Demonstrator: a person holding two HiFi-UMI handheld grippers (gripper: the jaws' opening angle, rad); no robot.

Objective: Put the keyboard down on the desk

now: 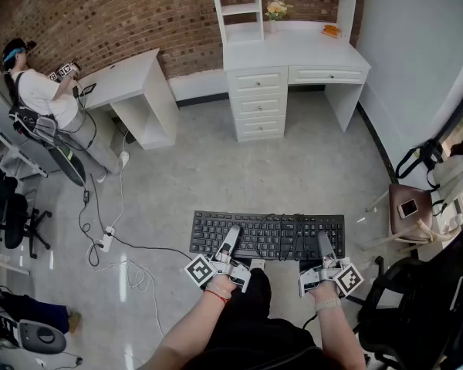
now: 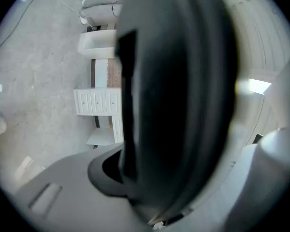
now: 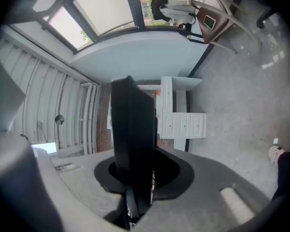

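Across the grey floor (image 1: 216,168), well ahead, stands the white surface (image 1: 293,52); I hold the keyboard (image 1: 274,230) crosswise, left gripper (image 1: 230,241) and right gripper (image 1: 324,245) each clamped on it.

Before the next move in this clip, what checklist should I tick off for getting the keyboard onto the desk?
1. Left gripper clamped on the keyboard: ok, its jaws hold the near edge.
2. Right gripper clamped on the keyboard: ok, the board sits between its jaws.
3. Keyboard held level: ok, roughly flat in the head view.
4. White desk close enough to set down on: not ok, open floor lies between.
5. Bare space on the desk top: ok, the front is bare; a flower vase and an orange item stand at the back.
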